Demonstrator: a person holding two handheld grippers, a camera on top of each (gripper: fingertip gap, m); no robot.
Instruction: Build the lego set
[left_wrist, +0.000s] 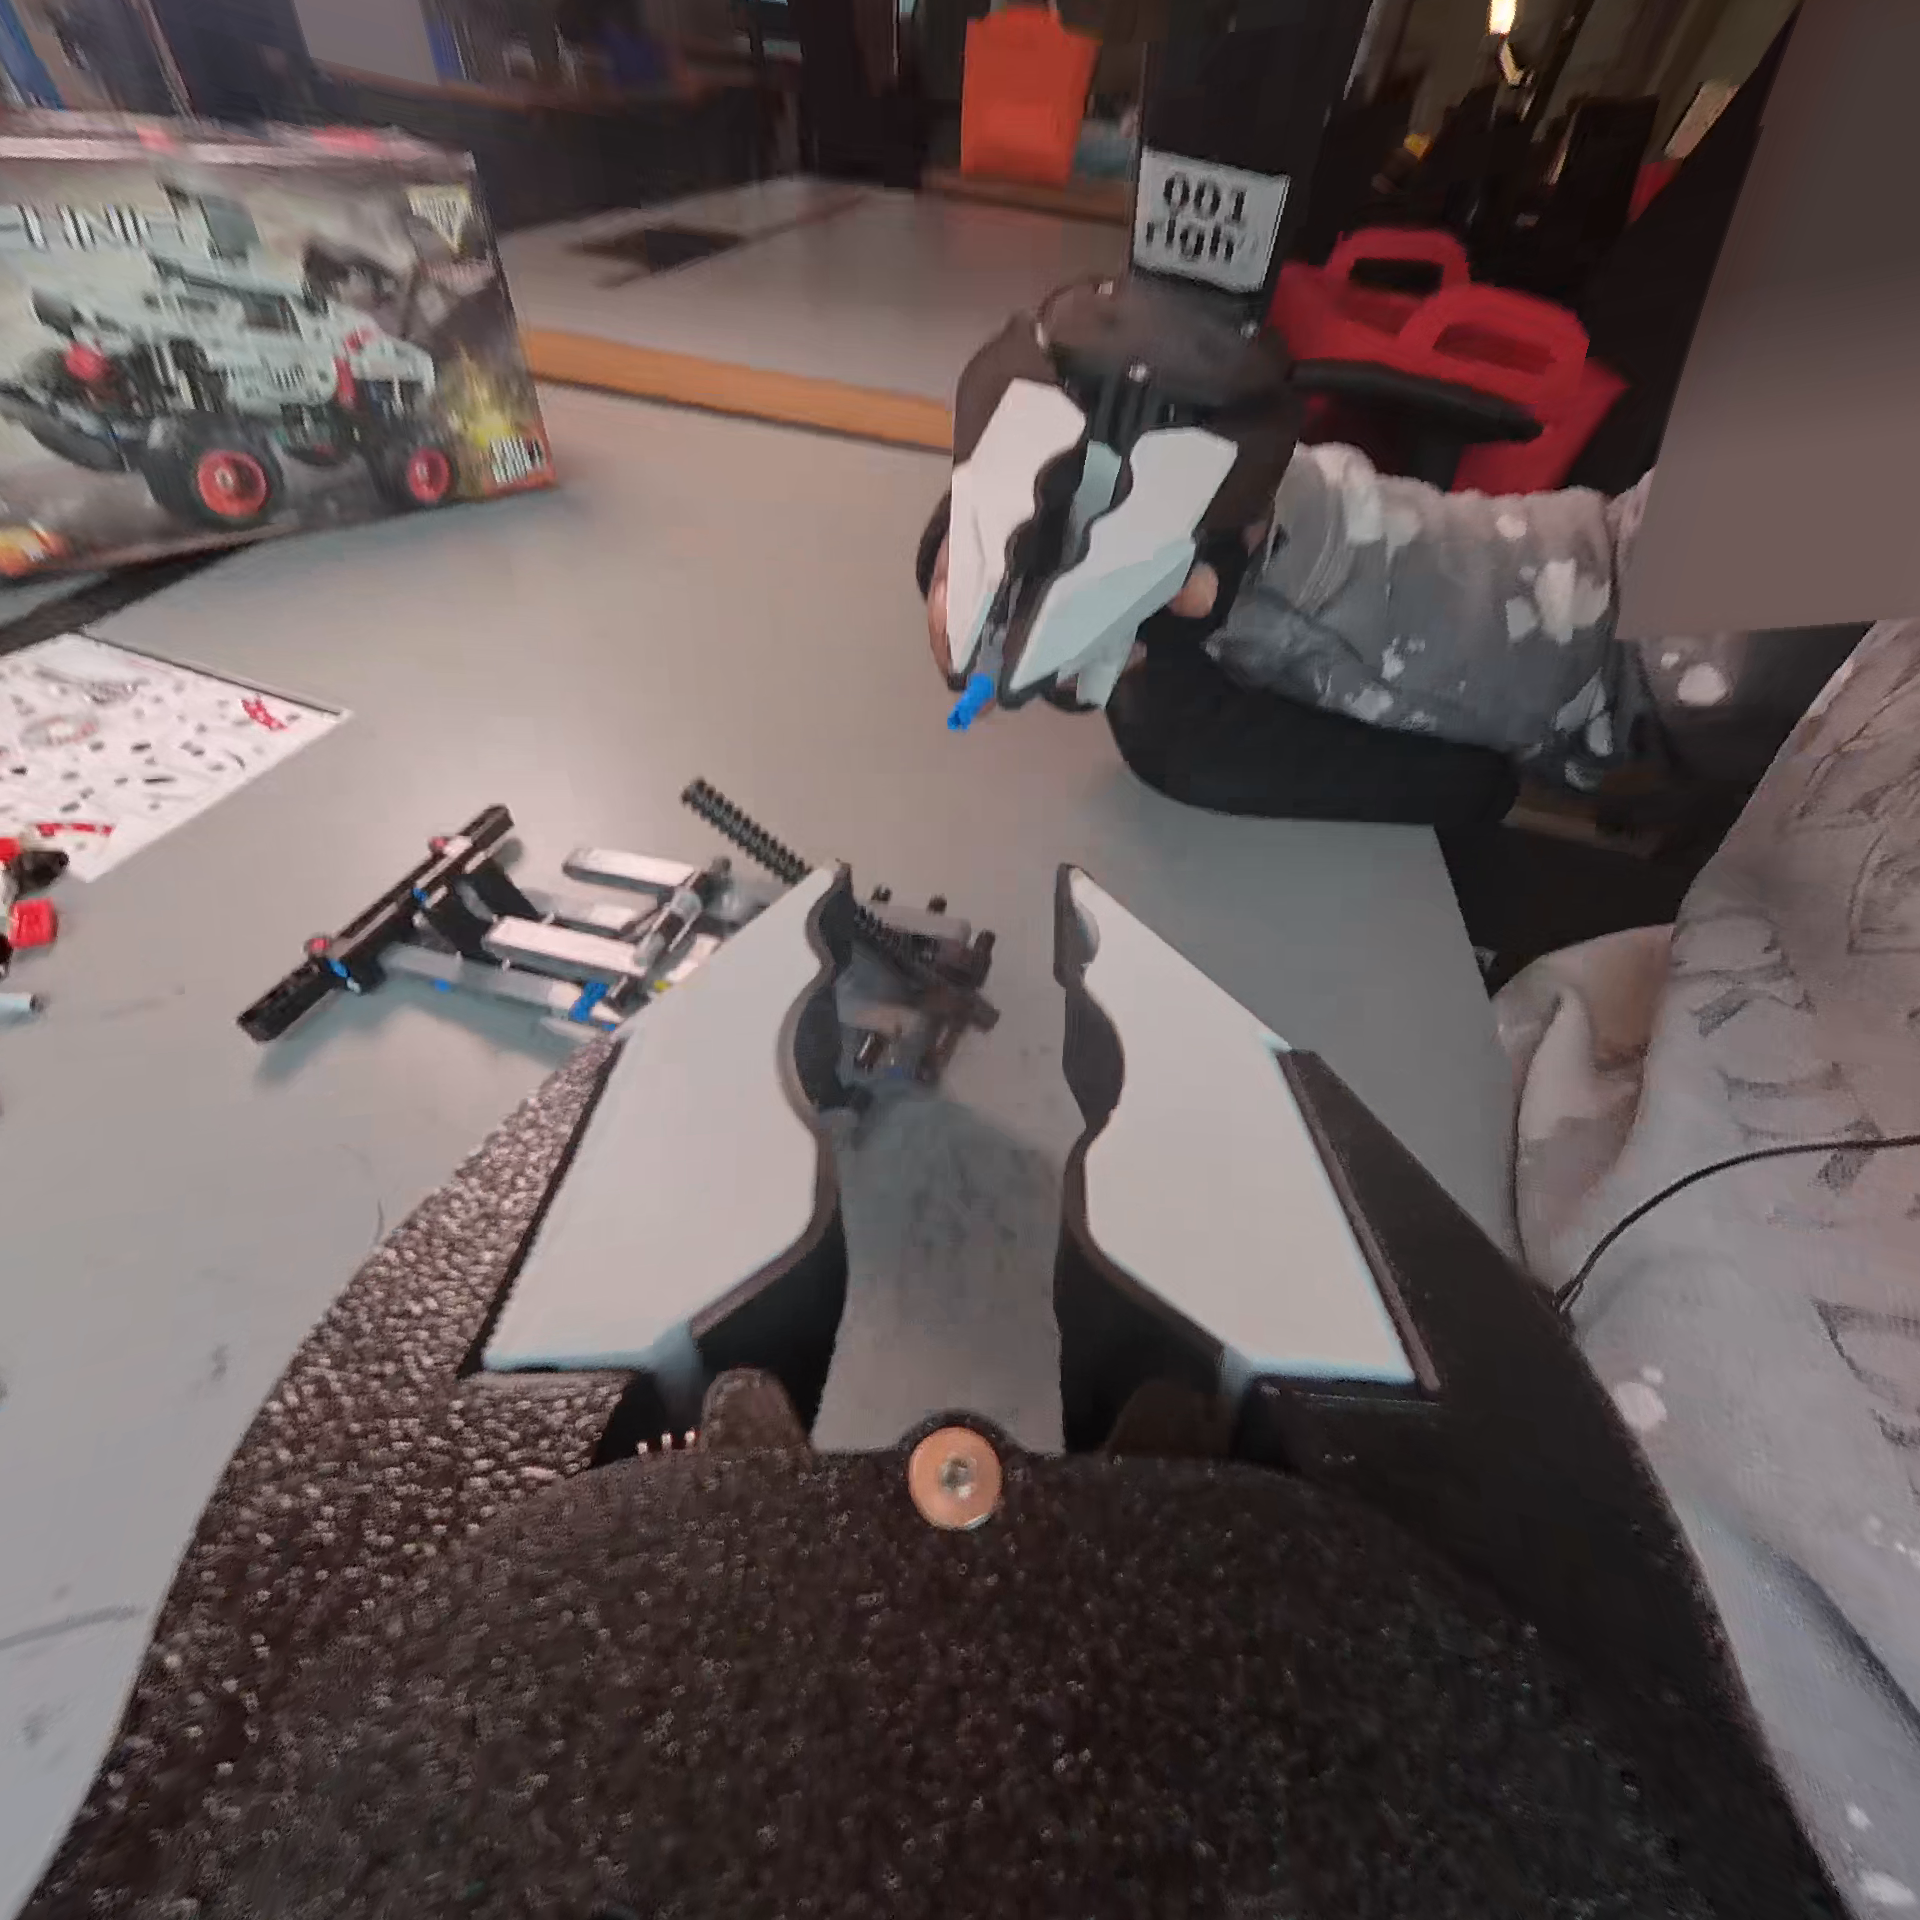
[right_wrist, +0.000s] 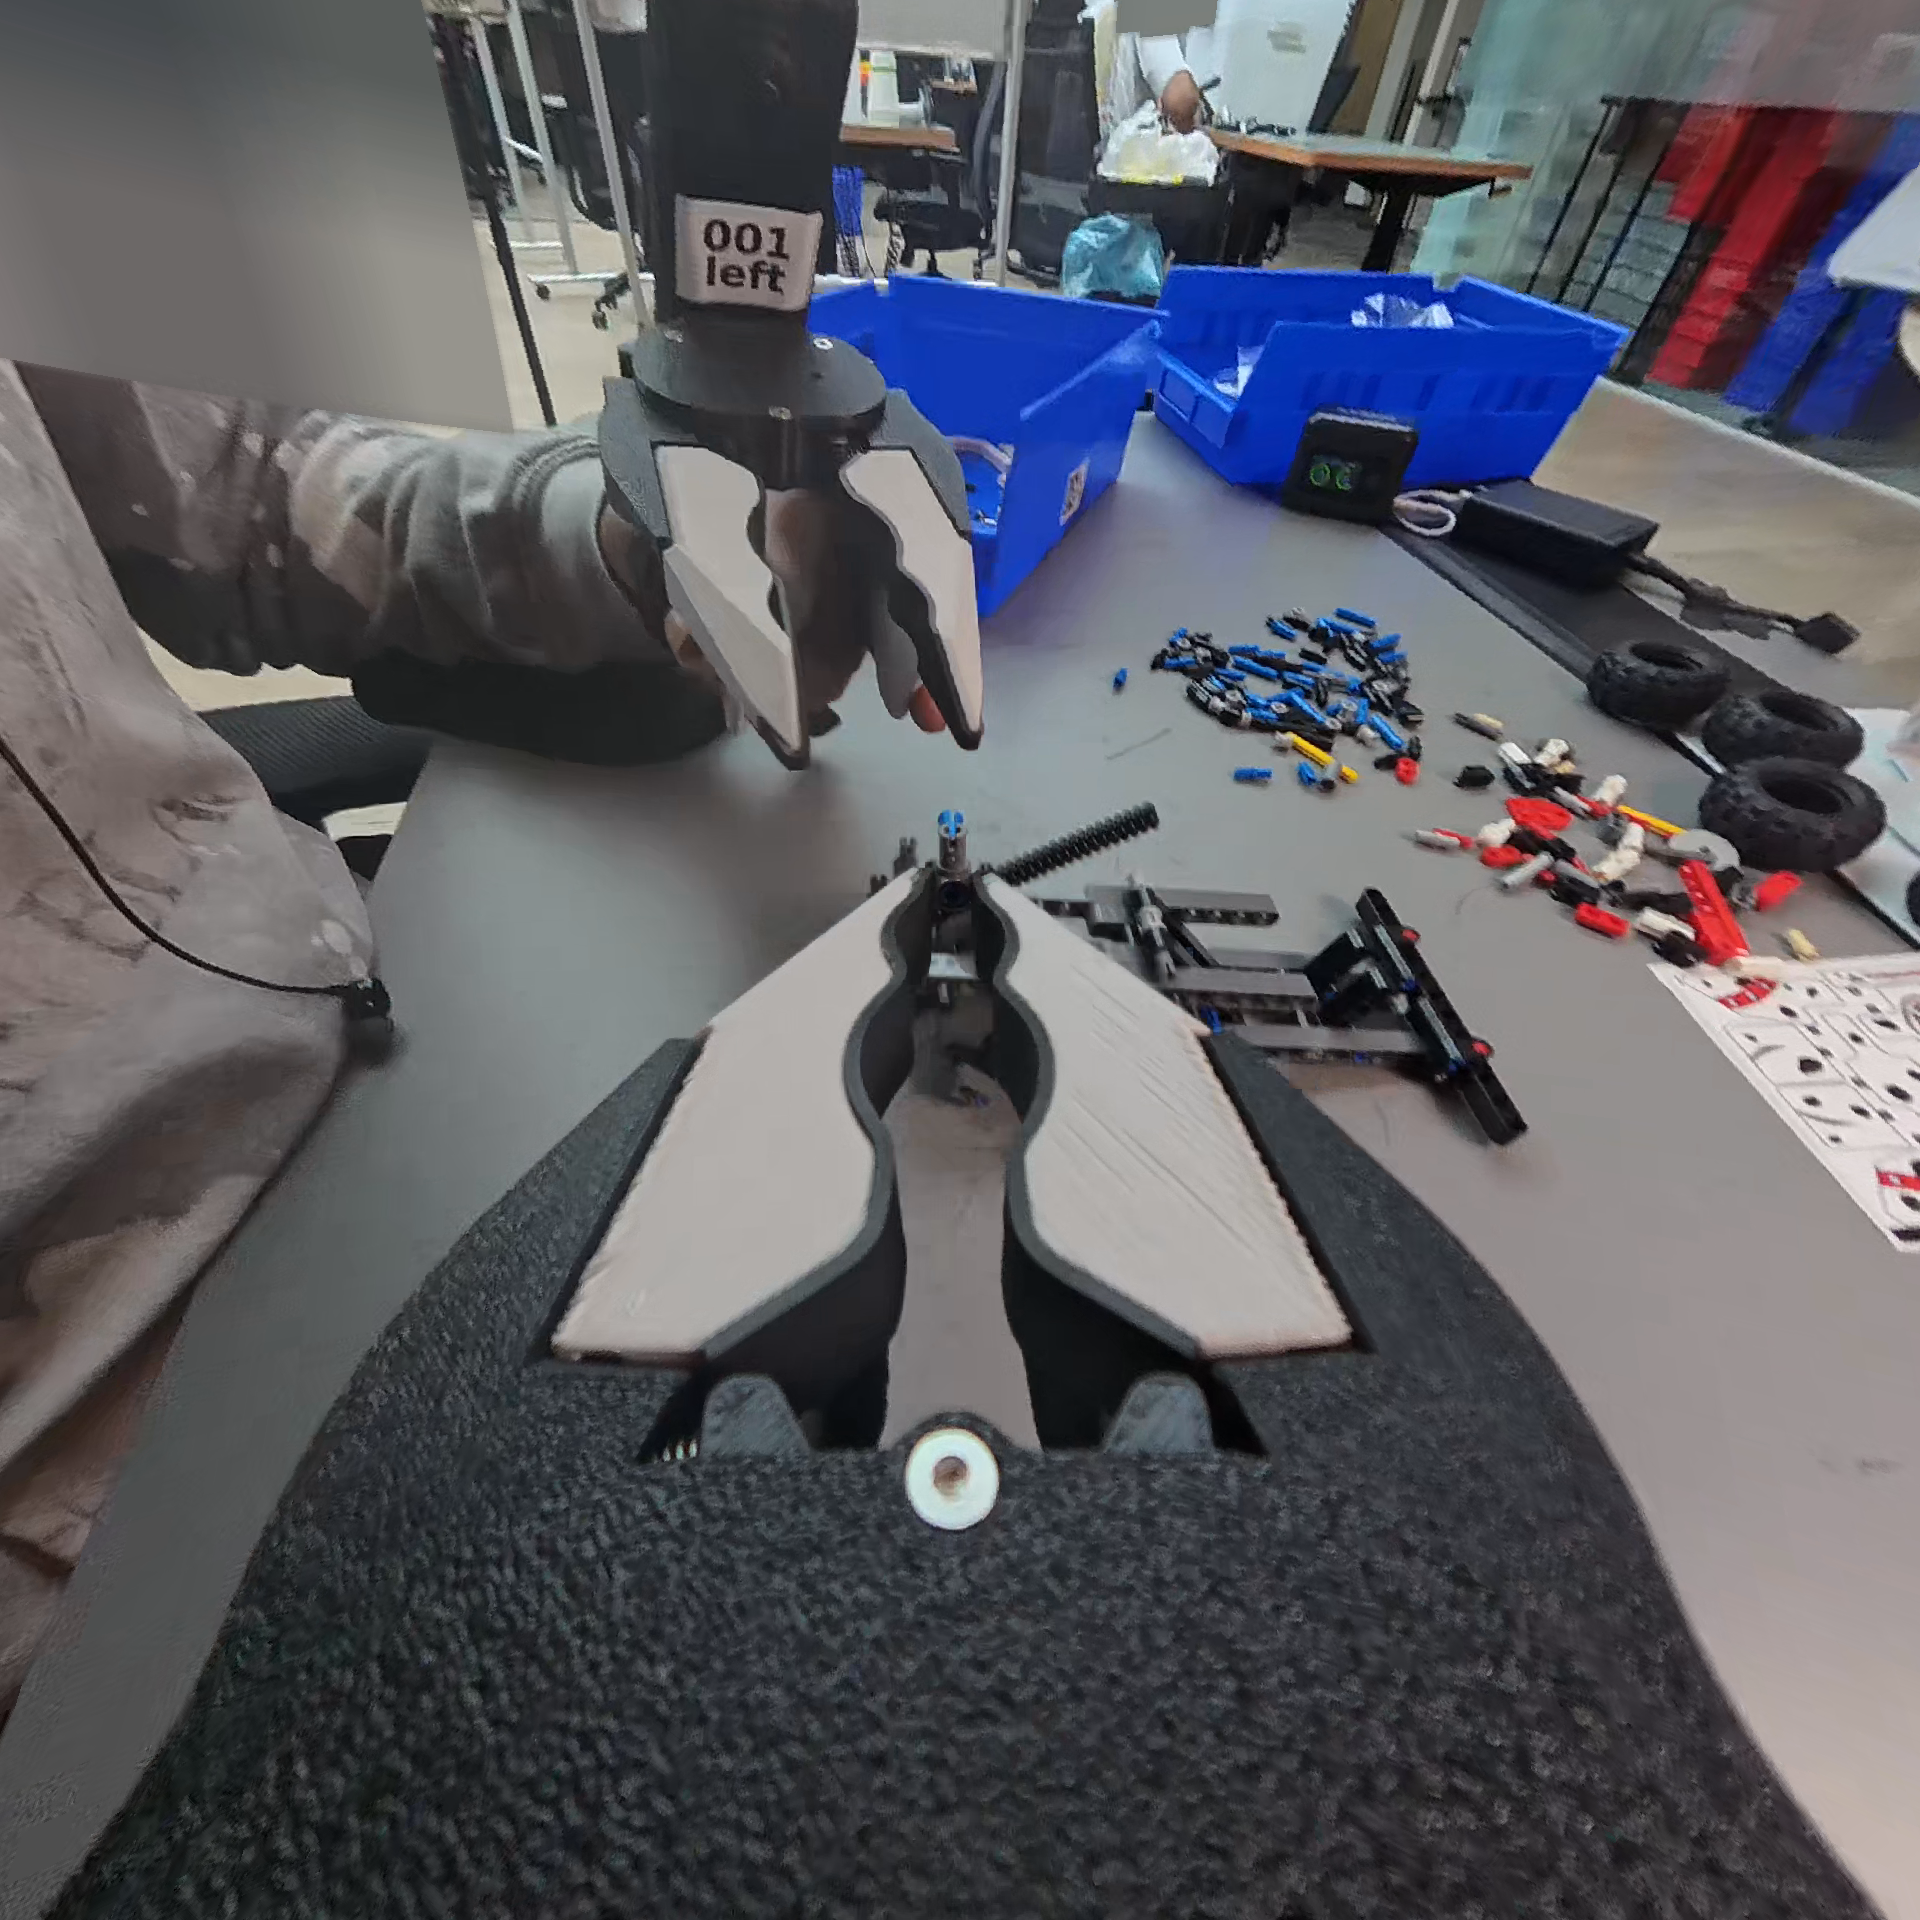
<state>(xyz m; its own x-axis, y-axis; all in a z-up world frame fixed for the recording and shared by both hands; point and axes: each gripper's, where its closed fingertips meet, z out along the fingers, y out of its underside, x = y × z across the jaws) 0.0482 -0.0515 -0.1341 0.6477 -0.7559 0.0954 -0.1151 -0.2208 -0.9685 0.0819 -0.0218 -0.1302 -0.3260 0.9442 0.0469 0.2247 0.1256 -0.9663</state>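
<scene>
Left wrist view: the left gripper (left_wrist: 951, 904) hangs over the grey table (left_wrist: 623, 582) with its jaws spread apart and nothing between them. Just past its fingertips, at 11 o'clock, lies the partly built lego chassis (left_wrist: 499, 951), a frame of black and grey beams with blue pins; a black coil spring (left_wrist: 743, 831) sticks up from it. At 12 o'clock, above the table, the right gripper (left_wrist: 992, 691) is clamped on a small blue pin (left_wrist: 966, 712) that pokes out below its tips. At 10 o'clock the lego box (left_wrist: 249, 343) stands upright, and the instruction sheet (left_wrist: 125, 748) lies flat in front of it. A few red and black loose pieces (left_wrist: 31, 894) sit at 9 o'clock.

Right wrist view: the right gripper (right_wrist: 951, 883) is clenched, its tips pinching a short dark connector with the blue pin (right_wrist: 949, 828) at its far end. The chassis (right_wrist: 1320, 997) lies just beside it at 2 o'clock. The left gripper (right_wrist: 883, 743) hovers at 12 o'clock, released. A heap of blue and black pins (right_wrist: 1299, 681) lies at 1 o'clock, red and white parts (right_wrist: 1621, 862) and three black tyres (right_wrist: 1787, 805) at 2 o'clock. Two blue bins (right_wrist: 1382, 374) stand at the far edge.
</scene>
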